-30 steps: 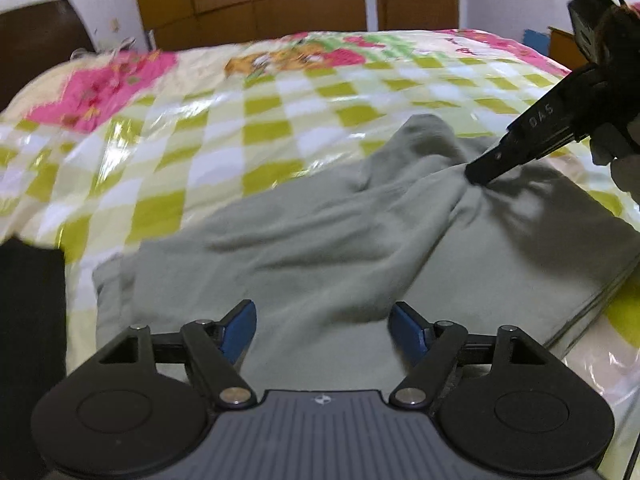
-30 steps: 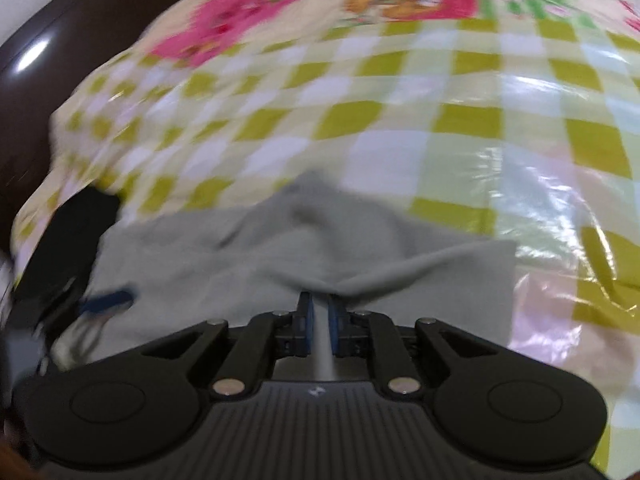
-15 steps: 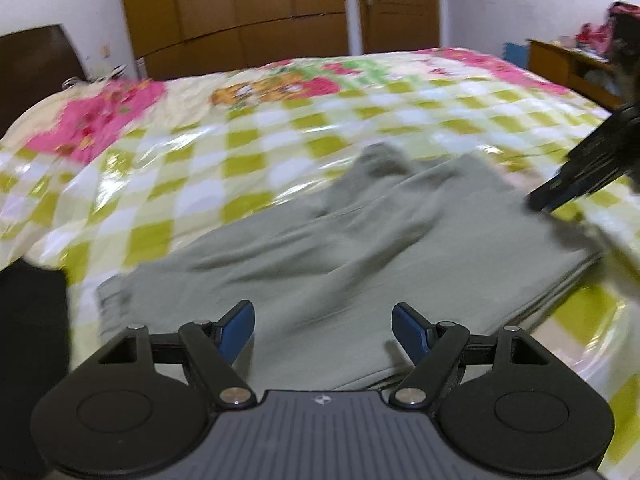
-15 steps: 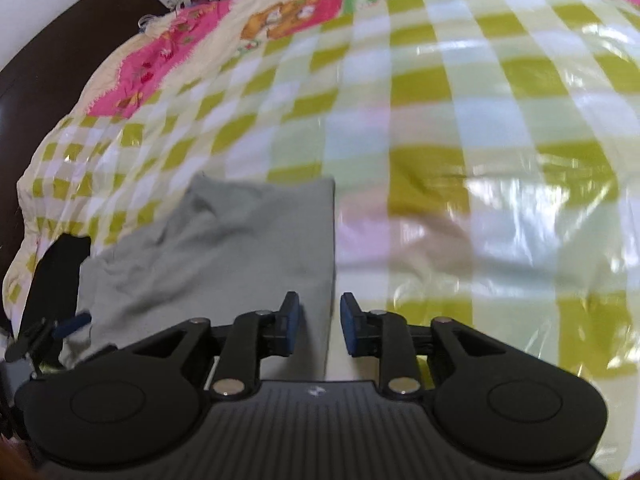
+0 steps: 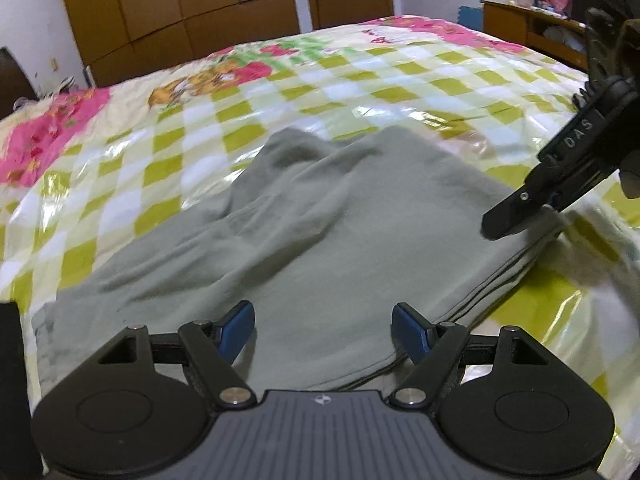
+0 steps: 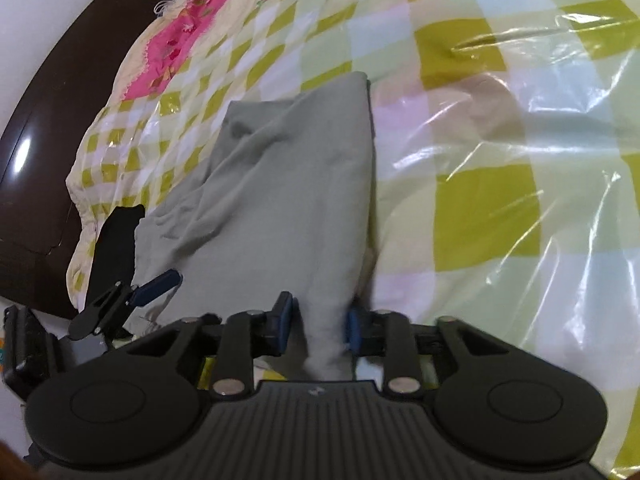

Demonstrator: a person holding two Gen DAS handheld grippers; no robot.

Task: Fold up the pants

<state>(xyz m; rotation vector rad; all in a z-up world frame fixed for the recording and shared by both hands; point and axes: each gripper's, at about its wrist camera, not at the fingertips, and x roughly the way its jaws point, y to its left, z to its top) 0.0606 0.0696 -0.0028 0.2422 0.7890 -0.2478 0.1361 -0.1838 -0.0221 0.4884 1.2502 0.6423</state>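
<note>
At nine o'clock of my left view a dark headboard [image 5: 10, 76] edges the bed's checked yellow-green quilt under clear plastic sheet [image 5: 192, 128]. My left gripper [image 5: 323, 330] hangs with its blue pads spread wide and nothing between them, over the near hem of the grey-green cotton pants [image 5: 320, 220], which lie across the quilt, already doubled into stacked layers along the four o'clock edge. A rumpled ridge still runs toward eleven o'clock. At three o'clock my right gripper [image 6: 318, 324] is closing its jaws around a pinch of that layered edge. I judge one fold done; smoothing and at least one more fold remain.
</note>
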